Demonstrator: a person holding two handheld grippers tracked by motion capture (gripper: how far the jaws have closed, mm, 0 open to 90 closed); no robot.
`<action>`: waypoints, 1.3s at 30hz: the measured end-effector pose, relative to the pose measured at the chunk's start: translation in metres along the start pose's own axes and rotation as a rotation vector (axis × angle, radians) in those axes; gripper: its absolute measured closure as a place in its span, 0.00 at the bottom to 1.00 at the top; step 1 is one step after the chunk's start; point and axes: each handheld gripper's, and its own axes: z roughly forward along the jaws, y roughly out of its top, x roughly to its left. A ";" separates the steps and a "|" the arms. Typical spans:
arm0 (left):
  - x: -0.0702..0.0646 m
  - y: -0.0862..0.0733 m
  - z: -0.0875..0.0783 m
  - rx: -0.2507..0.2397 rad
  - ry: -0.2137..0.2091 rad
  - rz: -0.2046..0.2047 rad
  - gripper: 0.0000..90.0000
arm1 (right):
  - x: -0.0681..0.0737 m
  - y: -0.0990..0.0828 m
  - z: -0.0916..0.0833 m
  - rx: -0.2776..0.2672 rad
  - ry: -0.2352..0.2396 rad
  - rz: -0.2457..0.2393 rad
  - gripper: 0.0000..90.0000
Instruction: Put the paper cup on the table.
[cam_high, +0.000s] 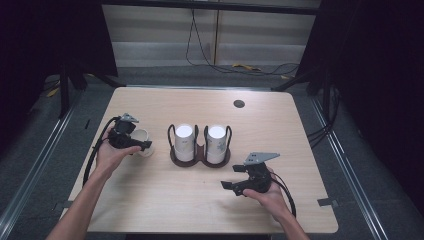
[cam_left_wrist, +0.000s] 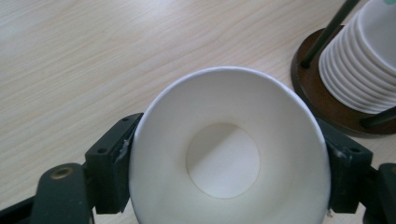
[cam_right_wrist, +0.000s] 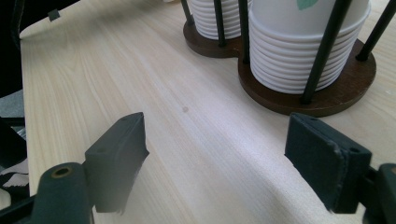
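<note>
From above, your left gripper (cam_high: 134, 143) is clamping a white paper cup (cam_high: 142, 137) left of the brown two-ring cup holder (cam_high: 200, 157). Its own camera is showing the cup (cam_left_wrist: 227, 149) squeezed between both jaws. Your right gripper (cam_right_wrist: 224, 154) is gaping wide, holding nothing.

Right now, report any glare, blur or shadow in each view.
High view: a bright glare patch on the table near its far edge, dark surroundings. Left gripper view: a diagonal shadow across the paper cup bottom. Right gripper view: the left jaw's lower edge blurs out; the cup holder stays sharp.
</note>
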 end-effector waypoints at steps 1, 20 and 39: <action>-0.001 0.000 0.001 -0.003 -0.004 0.002 0.23 | 0.000 0.000 0.000 0.000 0.001 -0.001 0.23; 0.002 -0.012 0.006 0.003 -0.044 0.003 0.18 | 0.000 0.000 0.001 0.001 0.004 -0.001 0.23; 0.005 -0.037 -0.006 -0.041 -0.063 -0.083 0.18 | 0.000 0.001 -0.005 -0.020 -0.002 -0.005 0.22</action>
